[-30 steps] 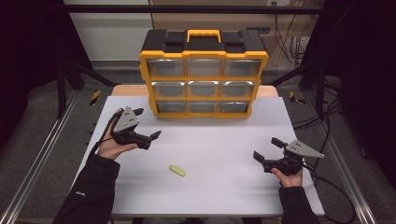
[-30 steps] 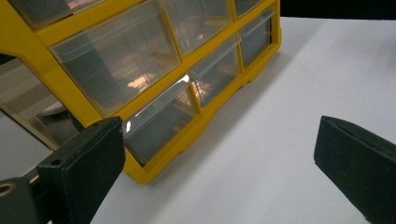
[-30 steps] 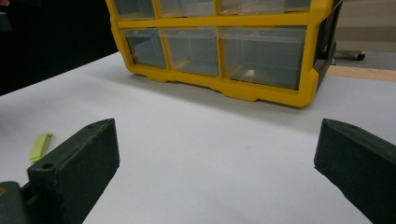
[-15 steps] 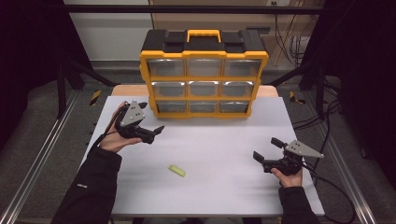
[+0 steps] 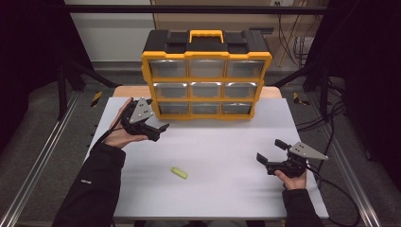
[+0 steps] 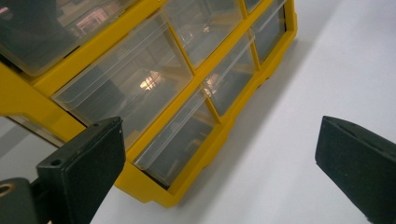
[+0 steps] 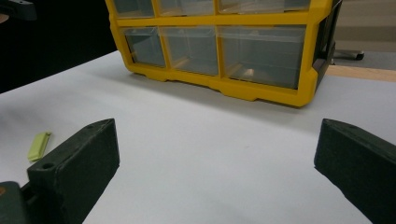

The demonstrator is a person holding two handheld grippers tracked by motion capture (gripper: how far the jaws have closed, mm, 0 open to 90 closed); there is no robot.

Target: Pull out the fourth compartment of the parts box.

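At the left of the high view, the left gripper [image 5: 150,126] hangs just in front of the lower-left corner of the yellow and black plastic organiser box with nine clear drawers [image 5: 206,78], its jaws spread wide and holding nothing; the left gripper view looks straight at the bottom-left clear drawer [image 6: 175,137], which appears shut. Farther right, near the middle of the white surface [image 5: 227,142], a small flat yellow-green plastic piece [image 5: 179,173] lies alone, well apart from both grippers. At the right, the right gripper [image 5: 269,153] rests low over the surface, jaws also spread and empty. Judging by this, the work has barely begun: no drawer is open, and the piece is not yet picked up.
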